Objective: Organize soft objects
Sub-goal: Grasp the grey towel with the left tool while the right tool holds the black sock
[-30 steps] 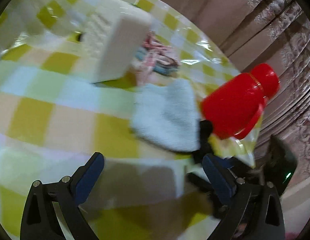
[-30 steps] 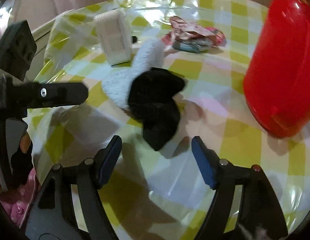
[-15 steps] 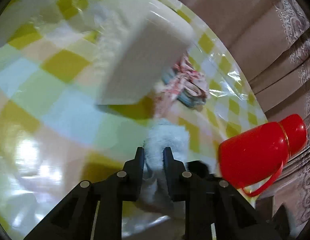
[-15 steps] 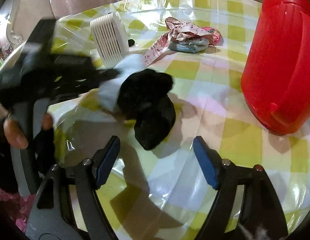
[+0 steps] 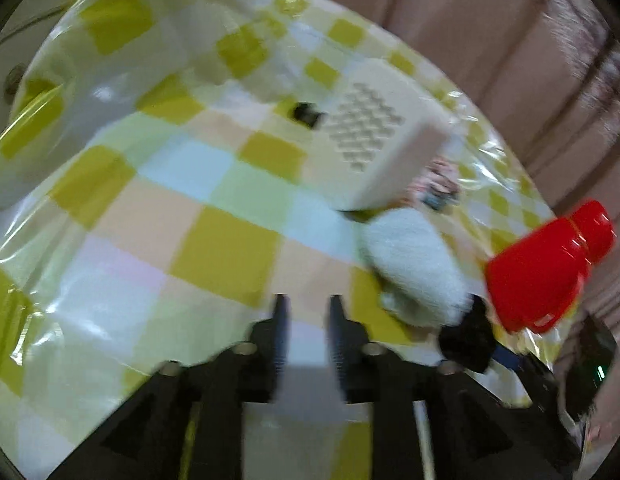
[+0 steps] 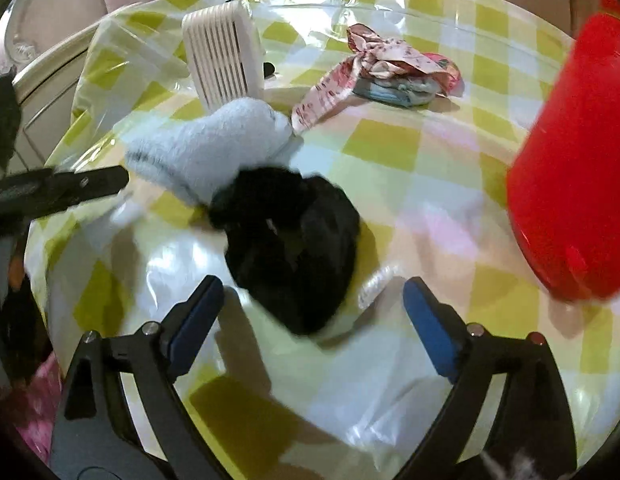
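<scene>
- Now the left gripper (image 5: 306,312) hangs over bare checked cloth on the counter (image 5: 226,248), its jaws a narrow gap apart and just reopening, with nothing between them; the picture is blurred.
- Just to its right in the left wrist view lies the pale fluffy sock (image 5: 414,264), clear of the jaws and not touched by them.
- Beyond the sock stands a white vented box (image 5: 374,140), tilted in the view, with a small dark thing (image 5: 306,114) beside it.
- A red jug (image 5: 546,272) sits near the counter's right edge, and the black sock (image 5: 466,344) shows below it, touching the pale sock's lower end.
- The right gripper (image 6: 314,312) is spread wide, its jaws having just opened further; its blue pads (image 6: 198,312) stand either side of the black sock's (image 6: 294,248) near end without pressing on it.
- From the right wrist camera the black sock lies crumpled on the counter (image 6: 410,168), overlapping the pale fluffy sock (image 6: 206,148), which stretches back toward the white vented box (image 6: 222,64).
- The left gripper (image 6: 110,180) reaches in from the left of that view, its tip just beside the pale sock.
- Farther back lies a small heap of patterned cloth (image 6: 390,72), well apart from the socks.
- The red jug (image 6: 574,184) fills the right edge.
</scene>
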Motion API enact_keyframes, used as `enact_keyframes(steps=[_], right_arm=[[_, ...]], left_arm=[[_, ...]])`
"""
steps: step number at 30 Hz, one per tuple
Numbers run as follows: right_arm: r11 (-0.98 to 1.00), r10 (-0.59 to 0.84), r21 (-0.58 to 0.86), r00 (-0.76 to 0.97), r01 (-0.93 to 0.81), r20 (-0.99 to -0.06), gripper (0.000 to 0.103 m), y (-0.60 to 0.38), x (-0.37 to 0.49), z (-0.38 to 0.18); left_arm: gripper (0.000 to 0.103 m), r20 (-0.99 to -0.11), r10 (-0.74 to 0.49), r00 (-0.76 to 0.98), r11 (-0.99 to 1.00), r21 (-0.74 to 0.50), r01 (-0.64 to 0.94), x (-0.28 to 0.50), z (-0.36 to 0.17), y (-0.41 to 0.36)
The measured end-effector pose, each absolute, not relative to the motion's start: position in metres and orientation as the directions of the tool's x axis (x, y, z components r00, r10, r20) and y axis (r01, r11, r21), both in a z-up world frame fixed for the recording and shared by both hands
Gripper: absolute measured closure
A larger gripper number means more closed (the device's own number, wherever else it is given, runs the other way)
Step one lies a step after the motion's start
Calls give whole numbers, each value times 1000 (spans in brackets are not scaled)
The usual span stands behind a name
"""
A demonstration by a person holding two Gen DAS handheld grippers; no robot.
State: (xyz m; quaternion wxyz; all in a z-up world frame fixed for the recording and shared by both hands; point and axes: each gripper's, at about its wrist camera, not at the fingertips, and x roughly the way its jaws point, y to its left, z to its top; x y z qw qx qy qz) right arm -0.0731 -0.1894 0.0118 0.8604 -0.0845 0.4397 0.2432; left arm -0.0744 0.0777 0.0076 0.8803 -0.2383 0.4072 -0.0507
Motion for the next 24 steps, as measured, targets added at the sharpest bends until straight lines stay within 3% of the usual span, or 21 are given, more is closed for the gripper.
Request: enact_keyframes(steps=[1, 5, 7, 8, 9, 10, 11, 16, 21, 23, 24], right_arm=[[870, 339, 66, 497, -488, -799, 10, -184, -68, 12], [878, 280, 1, 511, -479, -813, 3, -164, -52, 7], [874, 275, -19, 526, -486, -805, 13, -163, -53, 9], [874, 278, -22, 537, -485, -796, 30, -165, -55, 10], [872, 296, -7, 538, -489, -789, 59, -169, -57, 12], [881, 287, -11, 551, -474, -784, 72, -175, -59, 14], [887, 277, -13, 555, -461, -785, 77, -180, -61, 15], [912, 288, 43, 560, -409, -777, 78, -212, -83, 16], [912, 275, 22, 572, -409, -773, 78, -213, -91, 17], [912, 261, -1, 582, -410, -770, 78, -209, -93, 18], [912, 258, -6, 585, -409, -769, 78, -208, -95, 18]], left_arm=[[44, -672, -304, 675, 882, -466, -68, -76, 14, 70], [31, -614, -342, 711, 882, -472, 17, -78, 34, 45], [27, -612, -351, 708, 880, -474, 27, -74, 37, 37], [27, -617, -356, 702, 879, -477, 26, -69, 36, 32], [27, -621, -358, 697, 878, -479, 24, -66, 35, 30], [27, -628, -357, 692, 879, -477, 20, -62, 34, 27], [27, -637, -356, 683, 881, -472, 19, -59, 33, 24], [27, -687, -337, 644, 912, -408, 42, -31, 24, -6], [28, -774, -190, 605, 972, -233, 7, 0, 8, -39], [47, -786, -121, 606, 991, -127, 33, 1, 6, -50], [64, -791, -104, 603, 994, -93, 49, -1, 4, -54]])
